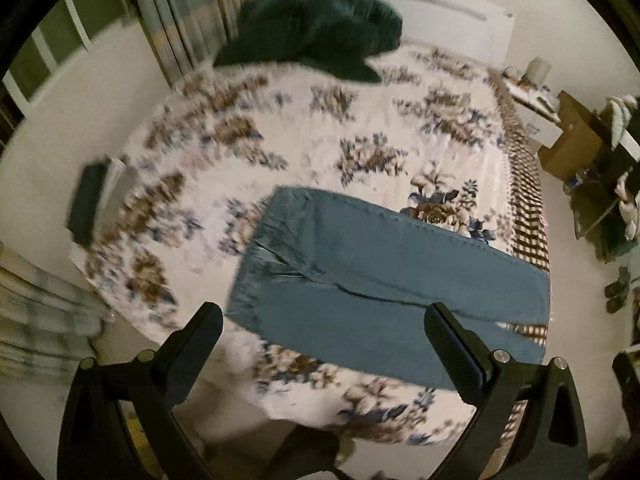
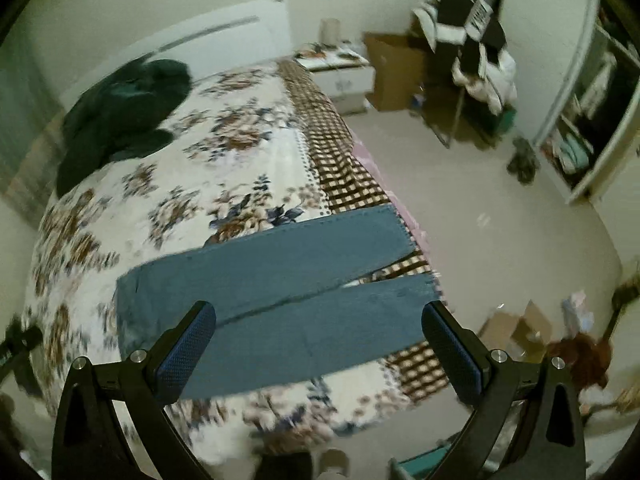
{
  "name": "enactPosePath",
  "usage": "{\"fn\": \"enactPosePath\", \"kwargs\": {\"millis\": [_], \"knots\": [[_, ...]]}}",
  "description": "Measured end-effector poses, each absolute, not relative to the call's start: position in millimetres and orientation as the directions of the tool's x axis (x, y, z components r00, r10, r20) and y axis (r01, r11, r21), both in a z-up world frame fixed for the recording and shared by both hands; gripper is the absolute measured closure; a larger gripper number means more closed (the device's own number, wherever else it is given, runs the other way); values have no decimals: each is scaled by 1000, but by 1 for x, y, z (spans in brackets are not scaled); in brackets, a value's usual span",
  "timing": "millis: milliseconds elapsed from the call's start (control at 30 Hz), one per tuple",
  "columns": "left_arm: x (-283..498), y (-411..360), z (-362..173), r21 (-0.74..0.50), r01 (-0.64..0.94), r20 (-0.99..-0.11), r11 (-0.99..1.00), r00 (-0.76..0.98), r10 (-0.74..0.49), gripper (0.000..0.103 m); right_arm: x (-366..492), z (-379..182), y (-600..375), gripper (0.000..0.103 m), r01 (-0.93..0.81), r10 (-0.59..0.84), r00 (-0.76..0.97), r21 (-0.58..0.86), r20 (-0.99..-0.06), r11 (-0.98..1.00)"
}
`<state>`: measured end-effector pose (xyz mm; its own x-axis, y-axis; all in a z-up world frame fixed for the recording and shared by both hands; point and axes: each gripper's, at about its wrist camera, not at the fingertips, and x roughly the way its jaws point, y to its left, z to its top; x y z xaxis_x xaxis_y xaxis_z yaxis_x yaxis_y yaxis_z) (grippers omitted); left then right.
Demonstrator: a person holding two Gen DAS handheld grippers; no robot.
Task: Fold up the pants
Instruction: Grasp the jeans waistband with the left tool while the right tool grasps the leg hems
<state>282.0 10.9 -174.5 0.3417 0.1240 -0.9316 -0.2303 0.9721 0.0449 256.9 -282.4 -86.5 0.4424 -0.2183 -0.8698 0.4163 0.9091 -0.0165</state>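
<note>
A pair of blue jeans (image 1: 360,276) lies flat across the near part of a bed with a floral cover (image 1: 360,120). In the left wrist view the waist end is at the left and the legs run right to the bed's edge. My left gripper (image 1: 324,320) is open and empty, held above the jeans. In the right wrist view the two legs of the jeans (image 2: 280,288) lie side by side, the hems at the right by the bed's edge. My right gripper (image 2: 320,320) is open and empty above the legs.
A dark green garment (image 1: 320,28) lies bunched at the head of the bed (image 2: 120,112). A dark flat object (image 1: 86,204) sits at the bed's left edge. A nightstand (image 2: 340,72), cardboard box (image 2: 396,68), clothes rack (image 2: 472,40) and wardrobe (image 2: 592,100) stand to the right.
</note>
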Motion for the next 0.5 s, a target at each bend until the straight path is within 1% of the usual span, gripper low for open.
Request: {"fn": "enactPosePath", "kwargs": {"millis": [100, 133, 167, 300, 433, 500], "knots": [[335, 21, -229, 24, -256, -949, 966, 298, 102, 0, 324, -155, -301, 0, 494, -255, 369, -44, -894, 869], [359, 27, -256, 37, -274, -953, 961, 280, 117, 0, 341, -178, -307, 0, 513, -276, 351, -63, -895, 856], [369, 32, -271, 48, -291, -956, 956, 264, 128, 0, 356, -199, -312, 0, 524, -289, 332, -79, -898, 848], [431, 65, -363, 31, -424, -980, 905, 163, 110, 0, 416, -290, -342, 0, 570, -301, 249, -112, -921, 814], [479, 72, -417, 61, -494, -979, 867, 140, 149, 0, 472, -379, -371, 0, 626, -292, 170, -126, -941, 770], [510, 74, -446, 67, -517, -984, 854, 108, 143, 0, 500, -417, -384, 0, 656, -268, 139, -115, -953, 746]]}}
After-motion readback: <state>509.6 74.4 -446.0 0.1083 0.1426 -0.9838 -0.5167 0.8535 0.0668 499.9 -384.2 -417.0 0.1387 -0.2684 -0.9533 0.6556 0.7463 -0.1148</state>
